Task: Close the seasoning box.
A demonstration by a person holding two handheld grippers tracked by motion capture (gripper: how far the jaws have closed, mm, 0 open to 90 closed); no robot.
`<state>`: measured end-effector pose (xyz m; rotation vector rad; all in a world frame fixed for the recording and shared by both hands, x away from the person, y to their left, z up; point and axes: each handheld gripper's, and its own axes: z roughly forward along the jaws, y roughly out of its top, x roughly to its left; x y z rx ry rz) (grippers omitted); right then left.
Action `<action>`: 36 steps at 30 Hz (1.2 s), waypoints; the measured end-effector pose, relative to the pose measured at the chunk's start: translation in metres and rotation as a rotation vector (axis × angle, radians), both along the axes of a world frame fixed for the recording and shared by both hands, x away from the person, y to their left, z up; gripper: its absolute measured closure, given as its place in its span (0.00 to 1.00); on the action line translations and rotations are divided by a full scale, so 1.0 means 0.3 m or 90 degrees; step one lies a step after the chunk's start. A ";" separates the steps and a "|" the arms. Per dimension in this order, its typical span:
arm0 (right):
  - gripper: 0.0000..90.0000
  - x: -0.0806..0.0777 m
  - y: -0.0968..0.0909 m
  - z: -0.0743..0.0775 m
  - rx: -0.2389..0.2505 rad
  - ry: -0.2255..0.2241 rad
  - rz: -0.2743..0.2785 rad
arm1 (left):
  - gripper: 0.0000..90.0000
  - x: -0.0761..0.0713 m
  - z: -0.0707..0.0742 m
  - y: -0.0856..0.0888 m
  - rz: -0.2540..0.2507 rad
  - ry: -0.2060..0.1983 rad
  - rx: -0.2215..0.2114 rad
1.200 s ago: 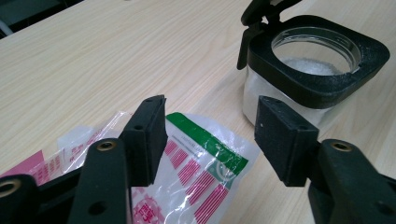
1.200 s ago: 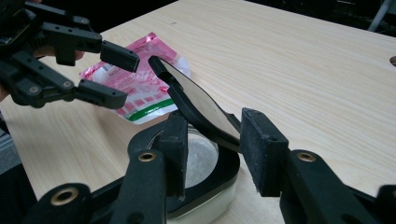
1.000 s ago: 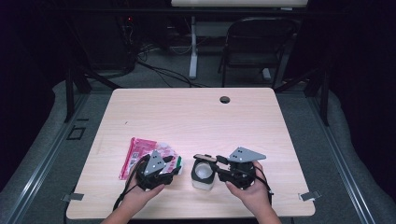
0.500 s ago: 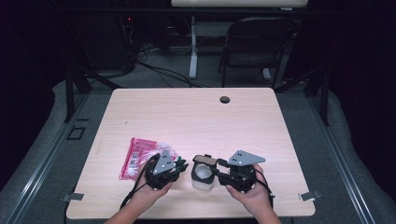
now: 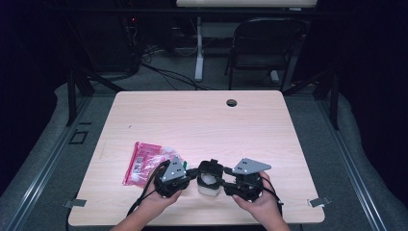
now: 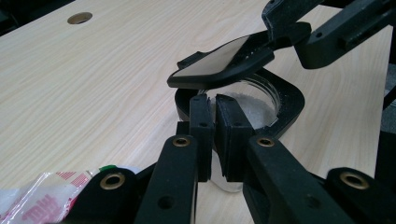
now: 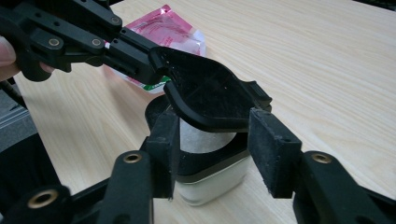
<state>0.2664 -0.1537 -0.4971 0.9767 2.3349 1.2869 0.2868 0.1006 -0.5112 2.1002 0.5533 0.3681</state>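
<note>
High view: squarish white container [image 5: 209, 185], woodgrain table [image 5: 202, 120].

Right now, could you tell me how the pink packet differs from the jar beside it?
The packet lies flat, while the jar stands upright. The packet is crinkly pink and white film; the jar is clear, holds something white and has a black top. The jar's lid is raised. Both sit near the front edge of the wooden table.
</note>
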 end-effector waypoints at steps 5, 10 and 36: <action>0.55 0.000 0.003 -0.005 0.003 0.003 0.013 | 0.95 0.000 -0.001 0.000 -0.001 -0.001 0.005; 0.52 -0.005 0.012 -0.003 -0.001 -0.006 0.022 | 0.94 -0.004 -0.011 -0.001 -0.001 0.005 0.008; 0.51 -0.004 0.031 -0.004 0.002 -0.005 0.036 | 0.92 -0.016 -0.041 0.009 0.003 0.012 0.027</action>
